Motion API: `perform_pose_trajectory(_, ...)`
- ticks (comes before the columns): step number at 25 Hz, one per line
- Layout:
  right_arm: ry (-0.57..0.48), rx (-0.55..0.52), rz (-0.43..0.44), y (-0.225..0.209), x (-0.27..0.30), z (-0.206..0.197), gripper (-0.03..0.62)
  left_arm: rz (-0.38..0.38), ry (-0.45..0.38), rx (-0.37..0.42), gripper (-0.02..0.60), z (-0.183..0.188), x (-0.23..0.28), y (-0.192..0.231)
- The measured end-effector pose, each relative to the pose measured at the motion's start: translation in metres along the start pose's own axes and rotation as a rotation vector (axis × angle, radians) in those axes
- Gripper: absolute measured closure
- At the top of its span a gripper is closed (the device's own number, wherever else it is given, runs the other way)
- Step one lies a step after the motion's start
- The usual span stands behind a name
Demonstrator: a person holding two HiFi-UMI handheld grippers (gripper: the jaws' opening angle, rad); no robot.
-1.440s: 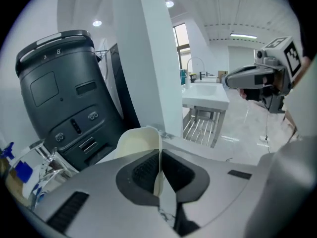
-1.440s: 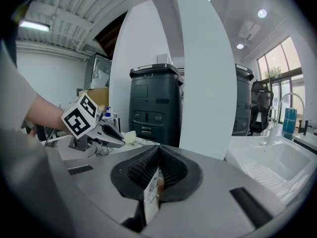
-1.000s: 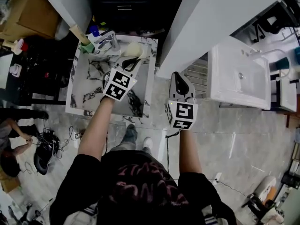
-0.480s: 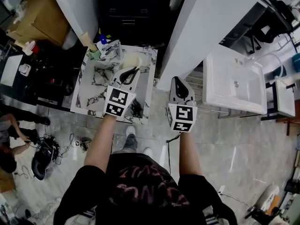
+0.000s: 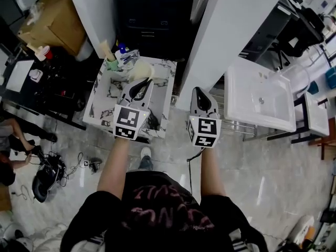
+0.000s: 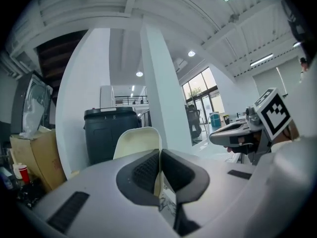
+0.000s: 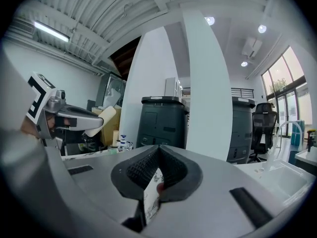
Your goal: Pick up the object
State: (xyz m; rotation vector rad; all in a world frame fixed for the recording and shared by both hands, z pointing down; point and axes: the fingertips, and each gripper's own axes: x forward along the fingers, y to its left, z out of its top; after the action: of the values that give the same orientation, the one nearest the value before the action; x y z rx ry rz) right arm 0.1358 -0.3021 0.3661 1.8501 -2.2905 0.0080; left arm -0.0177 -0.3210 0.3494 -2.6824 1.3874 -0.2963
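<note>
Marble-veined surface (image 5: 104, 100) lies beneath the left gripper (image 5: 147, 80), which pinches a thin cream object (image 5: 139, 70) by its edge, lifted clear of the surface. Right gripper (image 5: 200, 90), alongside over the floor, has its jaws pressed together on nothing. Beyond stand a black cabinet (image 5: 149, 20) and a white sink (image 5: 257, 96).

Both gripper views are bright: ceiling tube lights (image 7: 52, 31) and round spots (image 6: 191, 53) shine overhead, windows (image 6: 198, 90) glow pale, and fisheye distortion bends the columns (image 6: 163, 93) and blackens the corners. The cream object (image 6: 136, 142) in the left gripper (image 6: 159, 155) looks slightly soft. The head view is evenly lit and sharp, with faint shadows on the pale floor (image 5: 252, 156)
</note>
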Motion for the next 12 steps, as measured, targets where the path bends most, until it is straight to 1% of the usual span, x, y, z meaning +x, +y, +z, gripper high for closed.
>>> perform_pose_trajectory(6, -0.039, -0.001, 0.015, 0.004, -0.017, 0.017, 0.579, 0.042, -0.051, 0.014, 0.554, 0.026, -0.029, 0.0)
perform_pose_trajectory(12, -0.083, -0.004, 0.035, 0.01, -0.036, 0.03, 0.579, 0.078, -0.08, 0.017, 0.554, 0.032, -0.048, -0.002)
